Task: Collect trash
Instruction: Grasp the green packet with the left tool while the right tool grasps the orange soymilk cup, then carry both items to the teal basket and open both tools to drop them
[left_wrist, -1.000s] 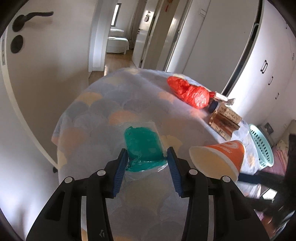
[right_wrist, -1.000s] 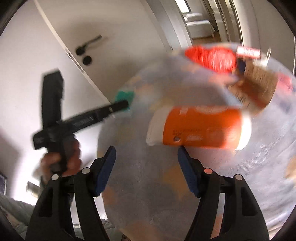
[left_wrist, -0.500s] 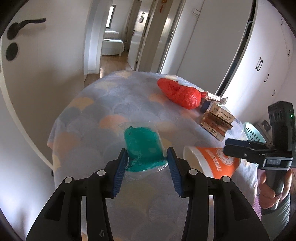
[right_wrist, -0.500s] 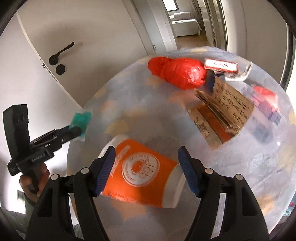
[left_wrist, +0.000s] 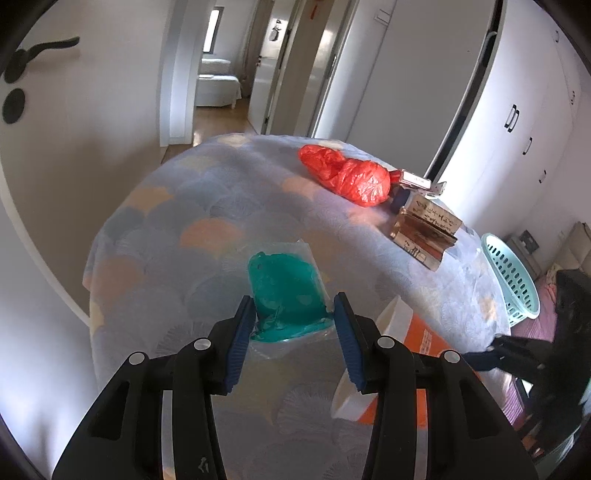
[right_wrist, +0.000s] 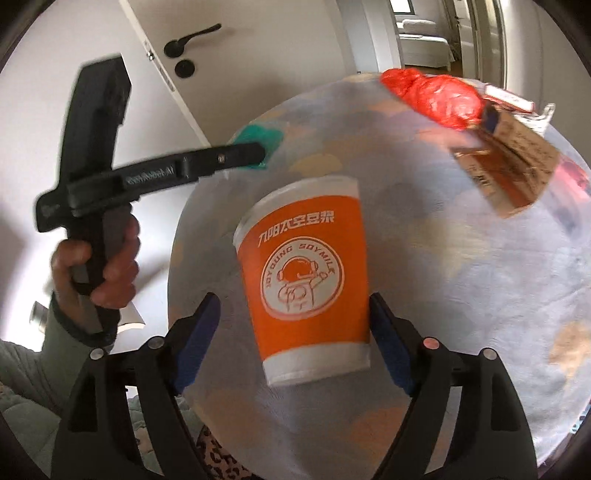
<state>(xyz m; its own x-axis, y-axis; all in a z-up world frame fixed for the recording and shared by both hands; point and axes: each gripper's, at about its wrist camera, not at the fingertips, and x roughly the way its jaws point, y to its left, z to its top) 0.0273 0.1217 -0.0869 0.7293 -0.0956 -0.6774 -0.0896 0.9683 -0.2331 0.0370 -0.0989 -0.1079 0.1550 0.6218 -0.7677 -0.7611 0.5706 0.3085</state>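
Left wrist view: left gripper (left_wrist: 295, 321) is hovering with jaws spread around the teal plastic bag (left_wrist: 286, 291) lying on the table (left_wrist: 207, 206); thin film risks slipping out.

Right wrist view: right gripper (right_wrist: 293, 328) is straddling, spread, the orange soymilk cup (right_wrist: 304, 280) lying on its side; one-sided contact risks rolling or crushing it.

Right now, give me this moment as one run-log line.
left gripper: open around teal bag | right gripper: open around orange cup, lying on bedspread | red bag: untouched

Left hand-held gripper (left_wrist: 295, 332) and right hand-held gripper (right_wrist: 293, 343), jaws apart.
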